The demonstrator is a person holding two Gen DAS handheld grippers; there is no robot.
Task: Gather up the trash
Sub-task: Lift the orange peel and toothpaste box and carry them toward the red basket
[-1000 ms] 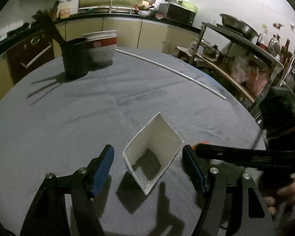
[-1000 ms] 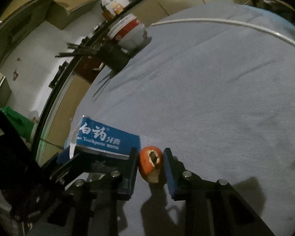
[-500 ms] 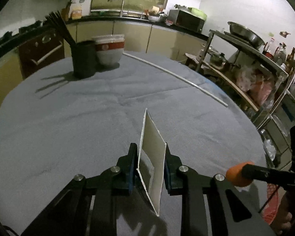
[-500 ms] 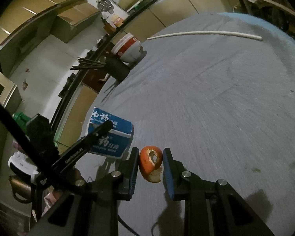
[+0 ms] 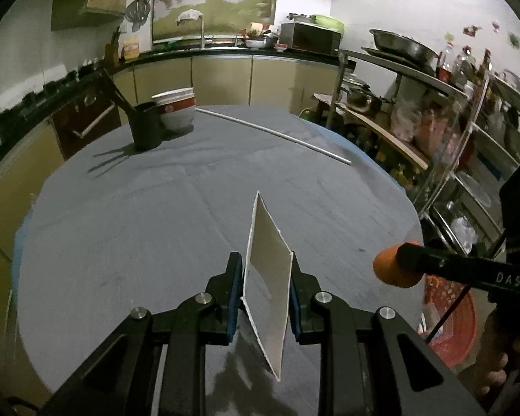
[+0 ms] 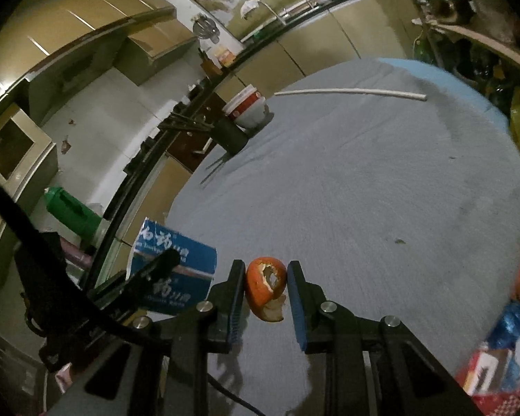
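My left gripper is shut on a flattened toothpaste box, white inside, held above the grey tablecloth. In the right wrist view the same box shows its blue printed side at lower left, with the left gripper's finger across it. My right gripper is shut on a piece of orange peel, lifted off the cloth. From the left wrist view the peel sits at the tip of the right gripper, at right. A red trash basket stands below the table's right edge.
At the table's far side stand a black chopstick holder and stacked bowls. A long white tube lies across the cloth. Metal shelves with pots flank the right. A hand shows at lower right. Trash in the basket appears.
The left gripper closed on the box, squashing it flat, and lifted it. Both grippers rose and drew back toward the table's near right edge; the basket came into view.
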